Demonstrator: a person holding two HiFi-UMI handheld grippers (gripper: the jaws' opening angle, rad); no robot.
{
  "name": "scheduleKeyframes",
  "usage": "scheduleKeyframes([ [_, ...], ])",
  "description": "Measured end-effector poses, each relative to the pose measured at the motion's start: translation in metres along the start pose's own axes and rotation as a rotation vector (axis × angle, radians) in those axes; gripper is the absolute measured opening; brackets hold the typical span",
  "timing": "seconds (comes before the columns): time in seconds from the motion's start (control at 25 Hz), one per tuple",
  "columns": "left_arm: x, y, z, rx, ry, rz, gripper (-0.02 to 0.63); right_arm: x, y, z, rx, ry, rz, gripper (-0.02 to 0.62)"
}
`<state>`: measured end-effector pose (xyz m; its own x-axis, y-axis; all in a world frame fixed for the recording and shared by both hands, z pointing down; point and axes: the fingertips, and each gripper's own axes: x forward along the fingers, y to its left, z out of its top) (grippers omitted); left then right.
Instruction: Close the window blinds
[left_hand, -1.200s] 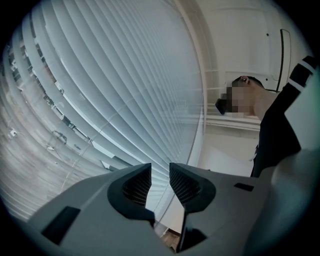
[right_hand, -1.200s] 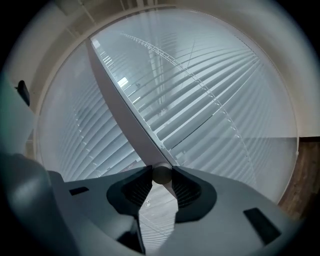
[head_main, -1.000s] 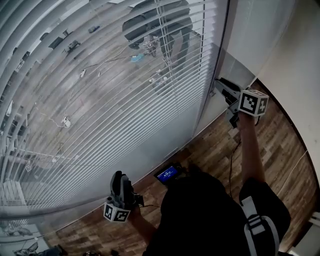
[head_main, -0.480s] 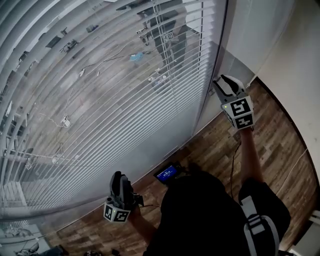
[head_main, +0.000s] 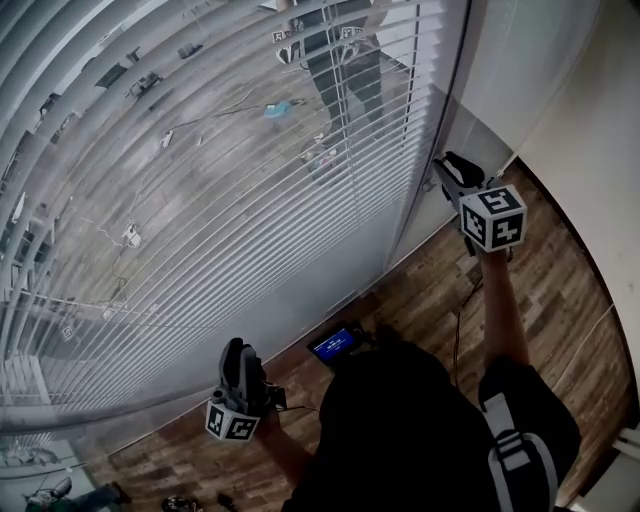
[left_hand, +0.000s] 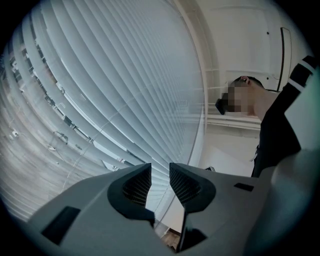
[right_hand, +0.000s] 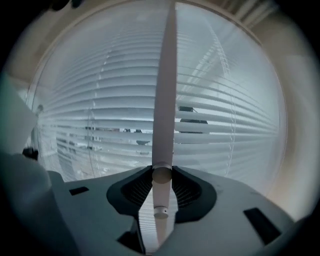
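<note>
White slatted window blinds (head_main: 200, 200) fill the left and top of the head view. Their white tilt wand (right_hand: 164, 100) hangs down at their right edge. My right gripper (head_main: 445, 165) reaches to that edge, and the wand's lower end sits between its pads (right_hand: 186, 189). Its jaws (right_hand: 162, 180) have just been closing on the wand. My left gripper (head_main: 238, 355) is held low near the bottom of the blinds, pointing slightly up. It (left_hand: 160, 182) is open with a narrow gap and nothing between its fingers, and the slats (left_hand: 110, 90) lie beyond it.
A small device with a blue screen (head_main: 337, 345) lies on the wooden floor (head_main: 560, 290) by the window's foot. A white wall (head_main: 590, 90) closes the right side. A thin cable (head_main: 462, 330) runs along the floor by my right arm.
My right gripper has rolled about its own axis while staying at the wand, so its marker cube shows a different face. The left gripper has stayed where it was.
</note>
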<state>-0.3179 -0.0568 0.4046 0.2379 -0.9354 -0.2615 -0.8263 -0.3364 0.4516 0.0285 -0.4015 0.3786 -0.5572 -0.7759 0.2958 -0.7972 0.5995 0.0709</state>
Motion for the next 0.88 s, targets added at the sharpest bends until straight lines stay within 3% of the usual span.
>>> scheduleKeyframes([
  [0.2, 0.003, 0.000, -0.001, -0.003, 0.001, -0.006, 0.122, 0.002, -0.006, -0.003, 0.428, -0.028, 0.179, 0.129],
  [0.52, 0.009, -0.008, 0.001, -0.009, 0.005, -0.018, 0.121, -0.002, -0.010, 0.006, 0.750, -0.077, 0.300, 0.129],
  [0.72, 0.009, -0.008, 0.000, -0.014, 0.010, -0.019, 0.122, -0.003, -0.008, 0.004, 0.750, -0.091, 0.293, 0.130],
  [0.8, 0.009, -0.007, 0.000, -0.015, 0.010, -0.016, 0.122, -0.002, -0.001, 0.007, 0.640, -0.123, 0.305, 0.136],
  [0.88, 0.008, -0.006, 0.000, -0.014, 0.009, -0.013, 0.122, -0.003, 0.002, 0.004, 0.479, -0.124, 0.255, 0.166],
])
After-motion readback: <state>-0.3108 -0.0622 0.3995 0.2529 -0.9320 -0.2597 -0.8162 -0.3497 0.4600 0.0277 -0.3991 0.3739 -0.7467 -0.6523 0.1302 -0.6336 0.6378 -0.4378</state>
